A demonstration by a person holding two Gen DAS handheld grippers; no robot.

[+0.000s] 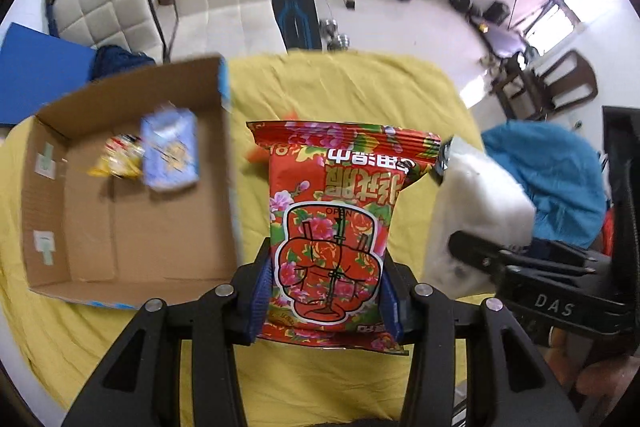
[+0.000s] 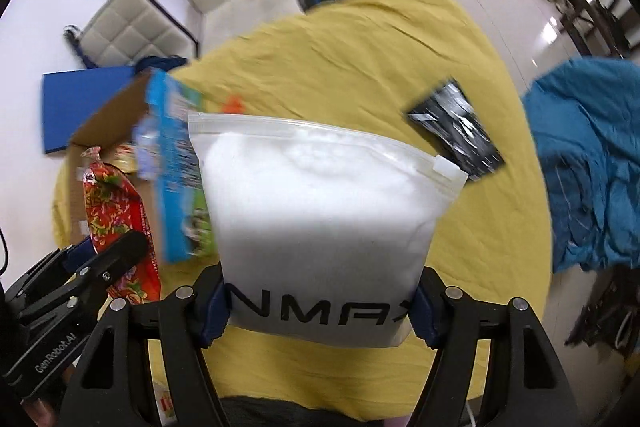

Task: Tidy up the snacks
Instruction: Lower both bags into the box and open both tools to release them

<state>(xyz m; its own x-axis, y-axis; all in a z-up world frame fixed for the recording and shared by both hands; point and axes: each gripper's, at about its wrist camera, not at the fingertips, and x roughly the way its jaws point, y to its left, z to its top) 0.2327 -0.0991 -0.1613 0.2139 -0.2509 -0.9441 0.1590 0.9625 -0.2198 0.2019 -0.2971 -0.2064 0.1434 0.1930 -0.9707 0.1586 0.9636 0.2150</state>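
**Inspector:** State of the left gripper [image 1: 326,291]?

**Assistant:** Closed on the lower part of a red snack bag [image 1: 334,227], blue pads pressing both side edges. The bag stands up out of the jaws, its long axis running away from the camera, print upside down in the left wrist view.

**Inspector:** And the right gripper [image 2: 318,303]?

**Assistant:** Likewise clamped, on the bottom of a white zip pouch [image 2: 320,211], zipper strip at the far end. Both items are held above the yellow-covered desk [image 1: 360,87].

**Inspector:** Where is the destination?

**Assistant:** My judgement is that it is the open cardboard box [image 1: 120,219], centre left of the left wrist frame. A blue packet [image 1: 171,155] and a yellow packet [image 1: 118,159] already lie in its far end; the near floor is bare.

**Inspector:** The governing relation?

**Assistant:** The box sits left of the red bag, its wall just beside the bag's edge. The left gripper is nearer; the pouch is further right.

**Inspector:** Anything outstanding?

**Assistant:** A black packet [image 2: 456,131] lies on the desk, upper right of the right wrist frame, apart from both grippers.
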